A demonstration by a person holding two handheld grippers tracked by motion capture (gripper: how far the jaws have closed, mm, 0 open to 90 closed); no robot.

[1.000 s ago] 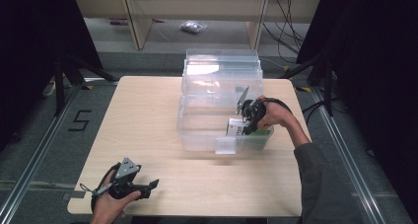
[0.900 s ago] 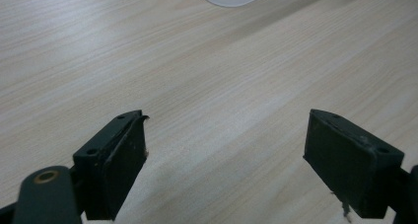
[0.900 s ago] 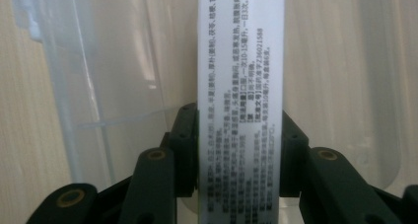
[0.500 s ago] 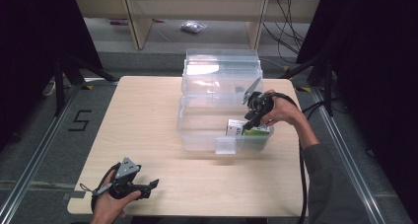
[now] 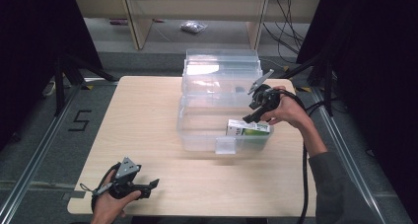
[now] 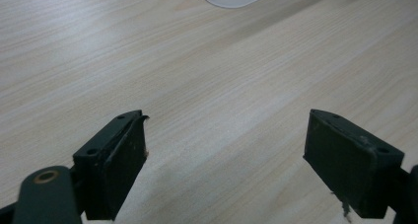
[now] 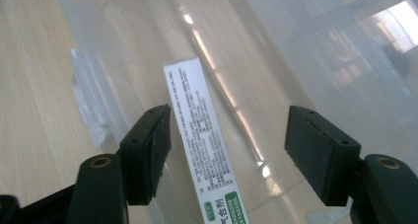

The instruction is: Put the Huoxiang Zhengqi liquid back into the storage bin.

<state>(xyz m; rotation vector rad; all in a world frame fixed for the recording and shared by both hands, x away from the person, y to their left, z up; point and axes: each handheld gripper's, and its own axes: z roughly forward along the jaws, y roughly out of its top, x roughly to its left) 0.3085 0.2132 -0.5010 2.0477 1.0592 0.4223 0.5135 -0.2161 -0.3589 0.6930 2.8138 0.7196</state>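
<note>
A clear plastic bin [image 5: 197,135] stands on the wooden table [image 5: 143,130], its lid tipped up behind it. Inside, at the bin's right end, lies a white and green box [image 5: 249,128]; the right gripper view looks down on its printed side [image 7: 202,135]. My right gripper [image 5: 250,116] hangs open just above the box and holds nothing; its jaws [image 7: 226,155] stand wide apart over the box. Near the table's front left corner my left gripper [image 5: 153,184] is open as well, and bare wood shows between its jaws [image 6: 224,160].
The bin's raised lid [image 5: 222,68] stands behind it. A small clear latch [image 5: 225,145] sticks out from the bin's front wall. A black cable [image 5: 304,165] runs along the right forearm. Shelving and a bag [image 5: 193,26] sit on the floor beyond the table.
My right gripper has risen out of the bin and drawn back to the right, and the box stays inside. The left gripper has not moved.
</note>
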